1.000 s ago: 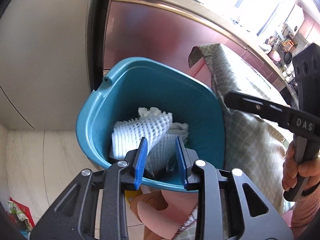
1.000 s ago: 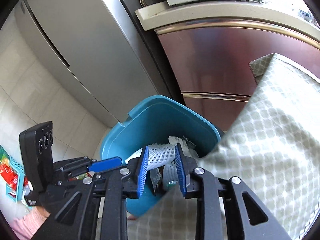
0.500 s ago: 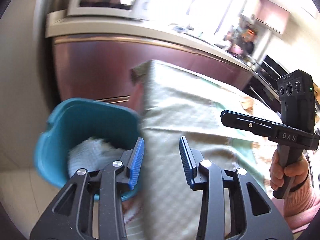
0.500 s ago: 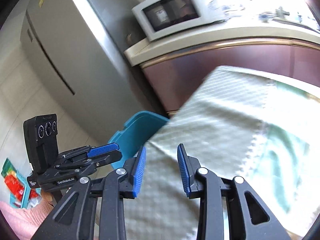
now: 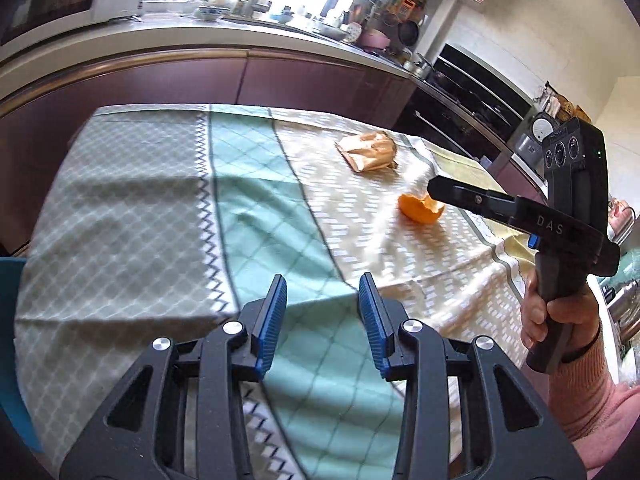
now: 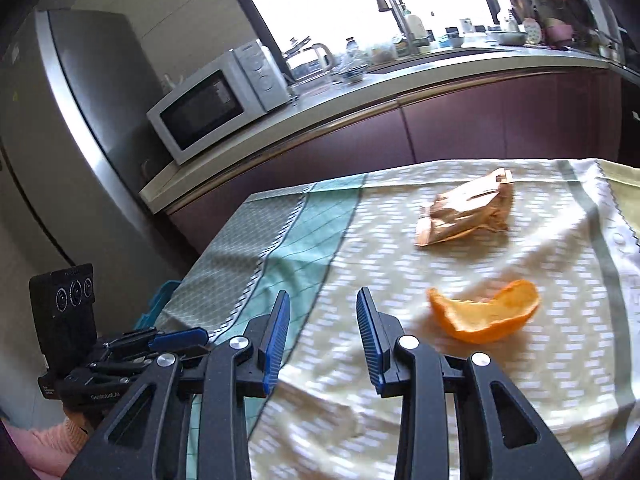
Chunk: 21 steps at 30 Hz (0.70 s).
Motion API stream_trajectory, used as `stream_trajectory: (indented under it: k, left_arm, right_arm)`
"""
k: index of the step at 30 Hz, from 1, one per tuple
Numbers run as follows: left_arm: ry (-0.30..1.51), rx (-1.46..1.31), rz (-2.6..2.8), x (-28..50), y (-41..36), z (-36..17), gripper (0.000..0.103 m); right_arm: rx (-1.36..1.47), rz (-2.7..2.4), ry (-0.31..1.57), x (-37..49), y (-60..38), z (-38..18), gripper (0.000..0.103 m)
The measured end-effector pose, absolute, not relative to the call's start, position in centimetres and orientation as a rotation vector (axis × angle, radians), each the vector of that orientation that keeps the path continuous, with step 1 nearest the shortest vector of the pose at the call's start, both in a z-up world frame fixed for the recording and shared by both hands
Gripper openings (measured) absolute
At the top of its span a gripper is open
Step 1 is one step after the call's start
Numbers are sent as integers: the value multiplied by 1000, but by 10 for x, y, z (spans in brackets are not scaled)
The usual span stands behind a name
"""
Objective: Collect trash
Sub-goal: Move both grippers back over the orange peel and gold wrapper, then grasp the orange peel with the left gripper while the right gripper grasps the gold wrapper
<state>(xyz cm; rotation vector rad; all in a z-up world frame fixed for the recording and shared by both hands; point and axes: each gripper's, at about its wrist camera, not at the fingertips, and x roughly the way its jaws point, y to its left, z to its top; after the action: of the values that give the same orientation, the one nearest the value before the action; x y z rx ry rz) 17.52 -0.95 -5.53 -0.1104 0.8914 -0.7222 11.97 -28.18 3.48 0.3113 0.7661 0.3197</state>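
An orange peel (image 5: 420, 210) (image 6: 484, 316) and a crumpled brown paper bag (image 5: 368, 150) (image 6: 468, 208) lie on the table's checked cloth (image 5: 260, 208) (image 6: 320, 240). My left gripper (image 5: 323, 300) hovers open over the cloth's green band with nothing between its blue pads, well short of both items. My right gripper (image 6: 323, 312) is open and empty too, with the peel just to its right and the bag farther back. In the left wrist view the right gripper's fingers (image 5: 472, 198) reach above the peel.
The blue bin's rim (image 5: 12, 320) (image 6: 158, 304) shows low at the table's left end. A purple-fronted counter with a microwave (image 6: 212, 108) runs behind the table, a steel fridge (image 6: 72, 120) stands at the left, and a black oven (image 5: 472, 92) at the right.
Both grippers swung away from over the blue bin holding white foam netting and now face the table top. Their jaws stand a little wider. The bin slid to the left edge.
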Motion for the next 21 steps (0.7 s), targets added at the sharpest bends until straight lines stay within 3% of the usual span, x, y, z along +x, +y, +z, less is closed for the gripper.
stream_trajectory:
  k: [15, 21]
  left_arm:
    - [1012, -145, -855, 221, -151, -61, 43]
    - [1068, -153, -822, 238, -178, -75, 44]
  right_arm:
    - [390, 195, 768, 180, -375, 15, 33]
    - [401, 175, 794, 211, -386, 4, 40]
